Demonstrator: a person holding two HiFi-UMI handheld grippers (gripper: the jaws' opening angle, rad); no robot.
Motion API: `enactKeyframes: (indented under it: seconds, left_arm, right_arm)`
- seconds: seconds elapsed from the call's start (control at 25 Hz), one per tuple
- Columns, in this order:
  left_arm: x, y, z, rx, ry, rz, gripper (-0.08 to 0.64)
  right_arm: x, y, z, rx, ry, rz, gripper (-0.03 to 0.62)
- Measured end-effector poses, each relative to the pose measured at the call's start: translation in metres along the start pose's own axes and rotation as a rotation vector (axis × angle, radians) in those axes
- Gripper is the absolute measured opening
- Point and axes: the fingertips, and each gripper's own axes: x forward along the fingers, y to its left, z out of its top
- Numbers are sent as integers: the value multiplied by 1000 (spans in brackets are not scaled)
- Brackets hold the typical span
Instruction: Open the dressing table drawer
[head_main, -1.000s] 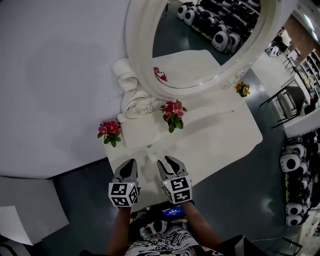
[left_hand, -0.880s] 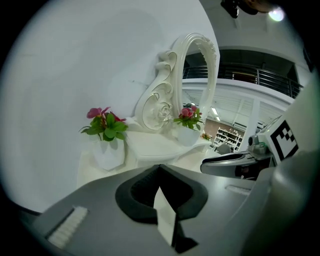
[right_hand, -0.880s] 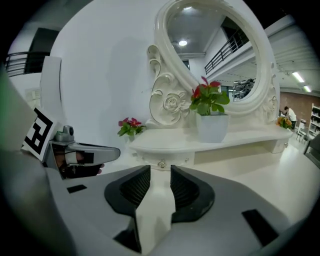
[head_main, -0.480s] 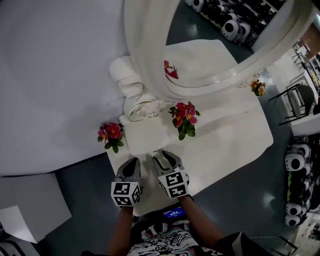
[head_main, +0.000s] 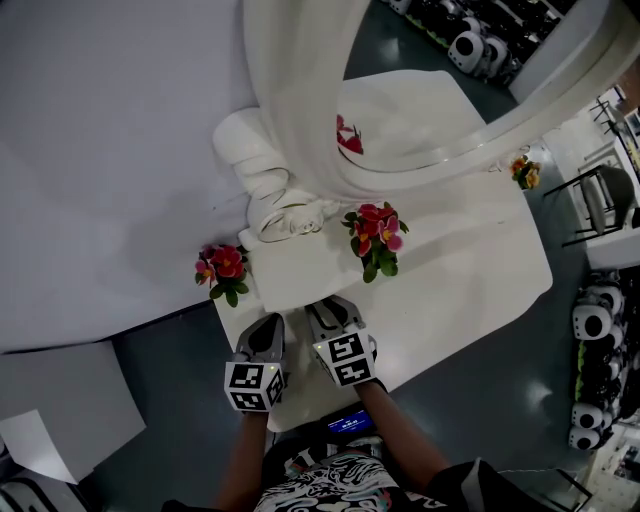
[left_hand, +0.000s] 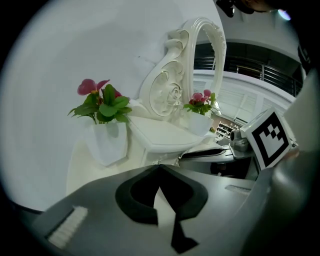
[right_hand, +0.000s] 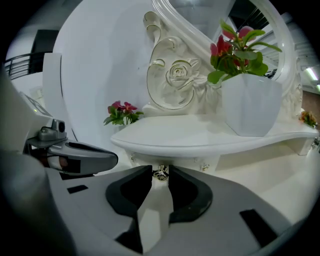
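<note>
The white dressing table (head_main: 455, 290) carries a small raised shelf (right_hand: 200, 137), and the drawer front (right_hand: 186, 161) runs just under it. Its small metal knob (right_hand: 160, 173) sits between the tips of my right gripper (right_hand: 160, 171) (head_main: 332, 306). The right jaws are closing and both tips touch the knob. My left gripper (left_hand: 159, 165) (head_main: 270, 322) hovers just left of the right one at the table's front edge, shut with nothing in it. From above, the knob is hidden below the shelf.
An ornate oval mirror frame (head_main: 300, 120) rises behind the shelf. Potted flowers stand on the shelf (head_main: 375, 238), at the table's left end (head_main: 222, 268) and at its far right (head_main: 522, 172). A chair (head_main: 600, 200) is at the right.
Both grippers have moved forward and down to the front of the raised shelf. The right one now reaches under its edge, and its jaws stand closer together.
</note>
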Motion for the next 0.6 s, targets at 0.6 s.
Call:
enactKeyframes:
  seconds: [0.6]
  left_arm:
    - [-22, -8, 3, -29, -31, 6, 2]
  right_arm:
    - [-32, 1, -13, 7, -18, -32, 0]
